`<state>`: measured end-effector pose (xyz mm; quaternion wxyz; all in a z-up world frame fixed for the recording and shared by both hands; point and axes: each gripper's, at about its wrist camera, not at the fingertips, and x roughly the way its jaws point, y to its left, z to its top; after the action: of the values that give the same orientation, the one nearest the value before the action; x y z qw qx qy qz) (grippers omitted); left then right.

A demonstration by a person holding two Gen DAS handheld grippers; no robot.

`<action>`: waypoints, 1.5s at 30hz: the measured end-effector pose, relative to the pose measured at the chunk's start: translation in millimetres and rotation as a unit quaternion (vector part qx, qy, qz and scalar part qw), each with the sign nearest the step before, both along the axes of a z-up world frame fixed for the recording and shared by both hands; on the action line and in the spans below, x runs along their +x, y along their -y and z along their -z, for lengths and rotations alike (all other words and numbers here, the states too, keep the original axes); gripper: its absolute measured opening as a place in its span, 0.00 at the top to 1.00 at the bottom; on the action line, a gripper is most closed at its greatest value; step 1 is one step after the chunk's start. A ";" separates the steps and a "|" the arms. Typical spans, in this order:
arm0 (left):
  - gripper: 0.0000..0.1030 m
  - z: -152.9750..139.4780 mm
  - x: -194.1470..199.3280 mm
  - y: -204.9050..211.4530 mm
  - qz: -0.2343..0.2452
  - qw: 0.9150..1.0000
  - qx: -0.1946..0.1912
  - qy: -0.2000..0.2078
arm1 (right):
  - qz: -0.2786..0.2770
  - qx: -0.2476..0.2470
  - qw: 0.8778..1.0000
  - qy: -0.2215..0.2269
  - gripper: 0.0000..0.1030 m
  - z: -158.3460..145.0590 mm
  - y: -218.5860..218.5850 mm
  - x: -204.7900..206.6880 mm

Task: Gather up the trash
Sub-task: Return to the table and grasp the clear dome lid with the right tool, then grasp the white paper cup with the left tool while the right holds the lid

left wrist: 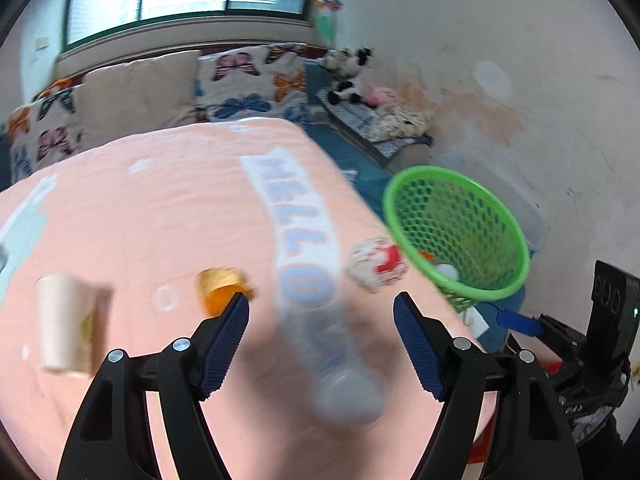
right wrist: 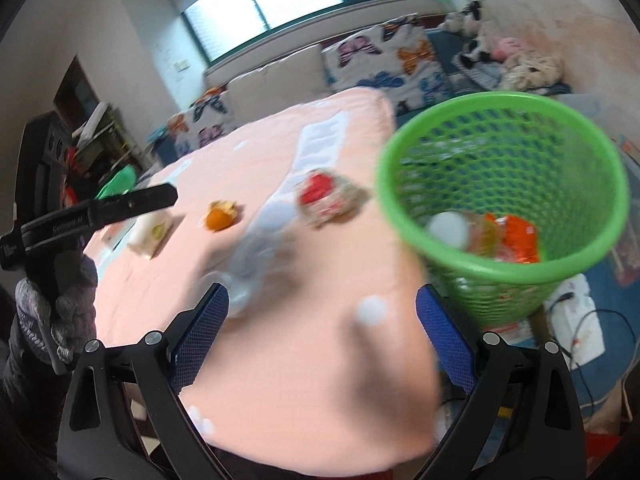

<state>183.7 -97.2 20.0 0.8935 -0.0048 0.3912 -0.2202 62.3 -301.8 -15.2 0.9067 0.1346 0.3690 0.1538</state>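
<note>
On the pink-clothed table lie a paper cup, an orange peel, a clear plastic bottle and a crumpled red-and-white wrapper. My left gripper hovers open over the bottle, its pads well clear of it. The right gripper is open and empty above the table's near corner, with the bottle ahead on its left. Beyond are the wrapper, peel and cup. A green mesh basket stands off the table's right edge, holding an orange packet and a white-capped bottle.
The green basket sits beyond the table's right corner, over blue floor matting. A butterfly-print sofa lines the far wall under a window. A gloved hand holds the left gripper at the left. Cables and a white box lie on the floor.
</note>
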 end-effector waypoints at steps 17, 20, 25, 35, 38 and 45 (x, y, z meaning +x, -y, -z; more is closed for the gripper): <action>0.25 17.6 -18.0 -113.8 -0.119 0.993 0.015 0.003 | -0.093 -0.060 0.994 -0.011 0.18 22.3 -109.5 22.5; 0.21 22.5 -18.1 -131.7 -0.140 0.990 0.021 0.002 | -0.091 -0.074 0.993 -0.012 0.20 26.3 -116.0 28.8; 0.20 31.3 -10.2 -156.0 -0.175 0.984 0.026 -0.004 | -0.090 -0.080 0.993 -0.019 0.28 32.8 -121.5 35.3; 0.18 55.7 29.2 -183.0 -0.211 0.976 0.046 -0.029 | -0.091 -0.095 0.991 -0.029 0.42 38.4 -124.8 38.8; 0.17 60.5 39.0 -183.9 -0.211 0.975 0.051 -0.034 | -0.092 -0.100 0.990 -0.029 0.42 39.0 -126.3 38.1; 0.17 70.9 52.8 -182.1 -0.210 0.975 0.058 -0.039 | -0.092 -0.107 0.990 -0.028 0.41 39.5 -128.4 37.5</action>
<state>236.4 84.9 -50.8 0.9025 -0.0435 0.4284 -0.0038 99.8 -173.4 -54.6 0.8873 0.0065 0.4191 0.1923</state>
